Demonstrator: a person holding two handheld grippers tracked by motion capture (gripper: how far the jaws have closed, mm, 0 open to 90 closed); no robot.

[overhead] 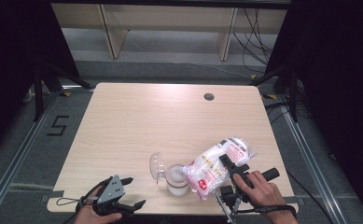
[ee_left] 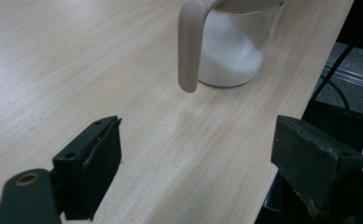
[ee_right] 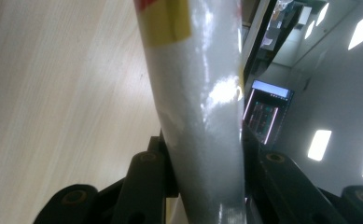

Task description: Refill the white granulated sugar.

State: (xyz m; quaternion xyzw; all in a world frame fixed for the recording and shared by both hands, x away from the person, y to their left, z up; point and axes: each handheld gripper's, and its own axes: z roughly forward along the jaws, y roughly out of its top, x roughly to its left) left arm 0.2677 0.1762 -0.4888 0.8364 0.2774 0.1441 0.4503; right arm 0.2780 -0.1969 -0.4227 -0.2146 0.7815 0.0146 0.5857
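White bag (overhead: 219, 163) pinched by right gripper (overhead: 230, 169) fingers, tilted over clear jug (overhead: 177, 179) at worktop (overhead: 170, 116) 6 o'clock edge. Left gripper (overhead: 130, 193) fingers spread, empty, at 7 o'clock. Risk judged: unbraced jug tipped, powder spilled past rim.

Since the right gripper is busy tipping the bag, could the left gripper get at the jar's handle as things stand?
Probably yes. The left gripper has its jaws open with nothing between them, and bare table lies between it and the jar. The handle faces it, clear of the bag.
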